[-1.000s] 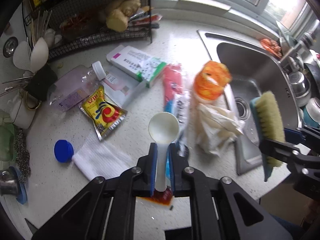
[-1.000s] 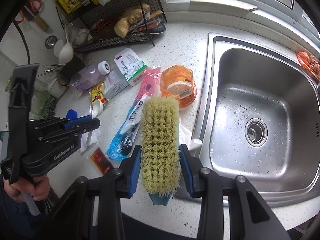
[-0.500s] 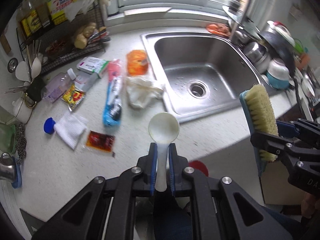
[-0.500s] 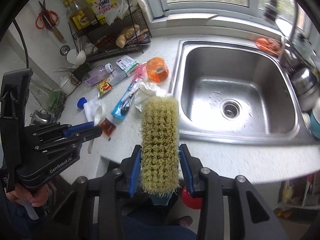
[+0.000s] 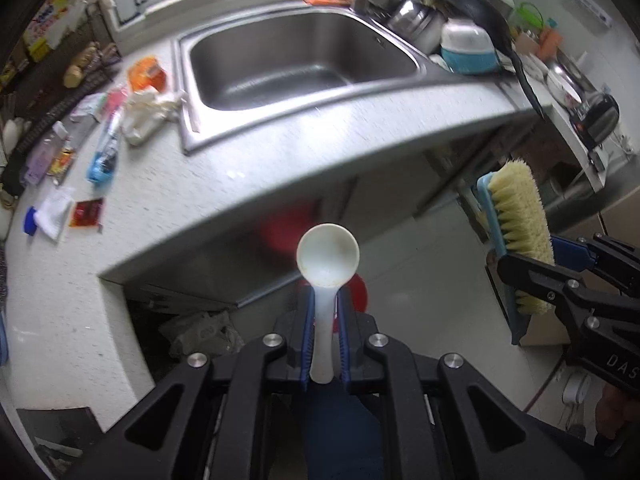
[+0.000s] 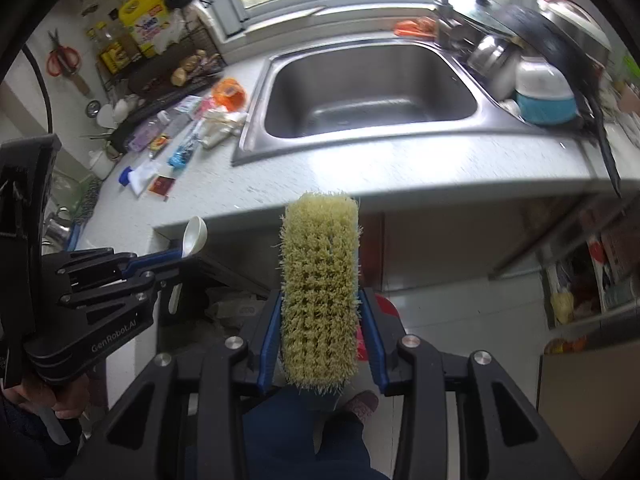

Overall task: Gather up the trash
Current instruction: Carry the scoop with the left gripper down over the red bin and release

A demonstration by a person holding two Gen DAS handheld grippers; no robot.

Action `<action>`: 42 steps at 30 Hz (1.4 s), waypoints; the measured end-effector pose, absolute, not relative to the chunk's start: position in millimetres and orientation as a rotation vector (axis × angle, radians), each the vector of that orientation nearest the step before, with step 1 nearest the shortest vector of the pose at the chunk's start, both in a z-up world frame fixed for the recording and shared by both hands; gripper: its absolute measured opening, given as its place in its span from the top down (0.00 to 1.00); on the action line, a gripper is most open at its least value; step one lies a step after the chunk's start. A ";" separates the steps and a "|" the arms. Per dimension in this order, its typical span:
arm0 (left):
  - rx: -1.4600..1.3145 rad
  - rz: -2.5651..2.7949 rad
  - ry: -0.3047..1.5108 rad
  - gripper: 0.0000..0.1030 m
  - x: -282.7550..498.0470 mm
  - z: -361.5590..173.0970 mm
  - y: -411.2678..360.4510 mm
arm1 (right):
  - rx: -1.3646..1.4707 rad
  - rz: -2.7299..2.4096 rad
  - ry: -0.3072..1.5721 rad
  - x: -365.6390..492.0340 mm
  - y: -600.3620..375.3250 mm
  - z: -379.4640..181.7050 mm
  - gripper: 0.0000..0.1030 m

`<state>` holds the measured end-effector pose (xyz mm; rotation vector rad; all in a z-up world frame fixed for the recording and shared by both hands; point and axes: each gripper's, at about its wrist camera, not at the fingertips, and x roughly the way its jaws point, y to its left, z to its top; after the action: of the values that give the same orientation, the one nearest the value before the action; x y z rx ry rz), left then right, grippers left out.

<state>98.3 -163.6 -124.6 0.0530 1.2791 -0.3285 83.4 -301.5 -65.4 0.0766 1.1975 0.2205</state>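
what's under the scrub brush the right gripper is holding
Below the scrub brush, clamped in the right gripper, there is white floor, a red round object mostly covered by the brush and gripper, and the person's dark trouser leg and shoe. What the red object is cannot be told.

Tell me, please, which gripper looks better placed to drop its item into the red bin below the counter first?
Probably the left gripper: its white spoon hangs almost directly over the red bin. The right gripper, clamping the scrubbing brush, has the bin showing off to its right side.
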 end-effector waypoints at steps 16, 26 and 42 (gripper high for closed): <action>0.087 -0.476 1.458 0.90 111.4 -263.3 -226.2 | 0.155 0.070 1.349 76.0 -345.3 -171.7 0.66; 0.129 -0.513 1.412 0.66 120.4 -268.2 -242.2 | 0.196 0.016 1.359 66.7 -356.5 -180.2 0.66; 0.117 -0.472 1.365 0.51 123.3 -229.9 -203.4 | 0.213 0.054 1.343 68.2 -337.6 -163.7 0.66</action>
<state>123.3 -203.4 -229.9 0.1174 1.3655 -0.4725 68.2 -337.6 -163.7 0.2126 1.3430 0.0544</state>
